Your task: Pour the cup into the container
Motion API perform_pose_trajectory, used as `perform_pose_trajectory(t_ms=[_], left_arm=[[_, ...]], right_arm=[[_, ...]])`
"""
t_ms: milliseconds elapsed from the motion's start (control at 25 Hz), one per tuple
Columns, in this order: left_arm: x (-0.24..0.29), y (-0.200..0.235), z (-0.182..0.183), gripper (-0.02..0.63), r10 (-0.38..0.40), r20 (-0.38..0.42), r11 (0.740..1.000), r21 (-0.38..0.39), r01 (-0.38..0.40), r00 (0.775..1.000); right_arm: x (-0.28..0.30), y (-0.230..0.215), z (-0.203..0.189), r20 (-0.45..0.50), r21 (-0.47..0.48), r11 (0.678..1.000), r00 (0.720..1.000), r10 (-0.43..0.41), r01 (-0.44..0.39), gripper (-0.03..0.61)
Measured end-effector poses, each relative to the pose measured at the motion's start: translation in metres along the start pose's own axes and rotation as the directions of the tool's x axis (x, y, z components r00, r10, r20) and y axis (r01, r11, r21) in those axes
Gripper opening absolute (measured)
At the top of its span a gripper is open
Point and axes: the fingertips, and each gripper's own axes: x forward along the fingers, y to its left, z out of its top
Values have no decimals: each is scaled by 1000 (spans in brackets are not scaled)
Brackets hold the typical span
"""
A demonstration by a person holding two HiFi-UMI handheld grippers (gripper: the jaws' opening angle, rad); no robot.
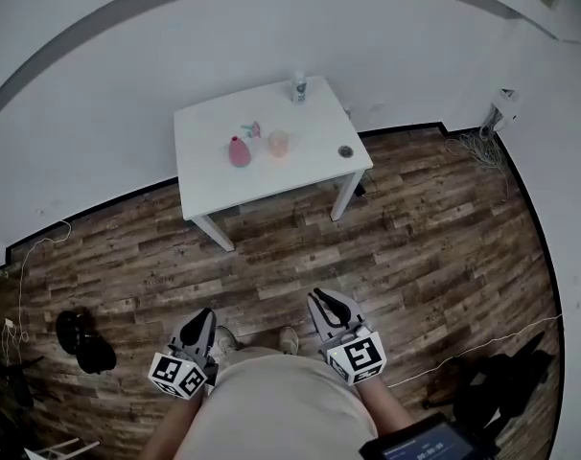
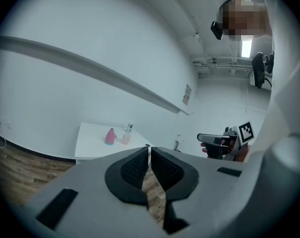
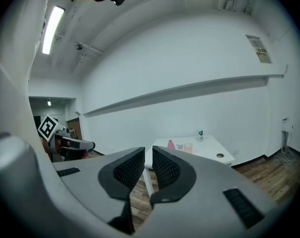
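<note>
White square bench (image 1: pixel 209 166) on four legs, standing near the white wall on wood-plank floor (image 1: pixel 415 257). Contents, centre: translucent pale-pink cup (image 1: pixel 278 143), upright, fill not legible at this range; just beside it on the left, a pink bottle-shaped container (image 1: pixel 239 151), upright, apart from the cup. Behind the two, a small teal-and-pink item (image 1: pixel 251 130), too small to identify. Back edge: small white canister with a dark label (image 1: pixel 299 87). Right edge: dark round object (image 1: pixel 345 150), kind unclear. Bench front half bare; wide open floor lies between the bench and the person. Left hand-held gripper (image 2: pixel 149 148): clenched, ribbed pads meeting at the tips, nothing between them, held low in front of the person and well apart from the bench. Right hand-held gripper (image 3: pixel 148 150): likewise clenched and carrying nothing, alongside the left. Floor edges: black objects (image 1: pixel 84 343) at far left, tangled cables (image 1: pixel 475 144) by the right wall. Dark device (image 1: pixel 425 441) at the bottom, cut off by the frame.
</note>
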Motion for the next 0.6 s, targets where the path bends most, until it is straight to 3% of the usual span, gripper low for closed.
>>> perform_pose_trajectory(t_ms=[120,600], left_arm=[[-1,0,-1,11,-2,5,1000,7,1,1000],[-4,-4,-3,12,26,30,1000,16,-27,999]], right_arm=[[-2,1,4,45,59,998,998,32,-34,61],[-24,-25,4,87,52,999,996,11,-16,94]])
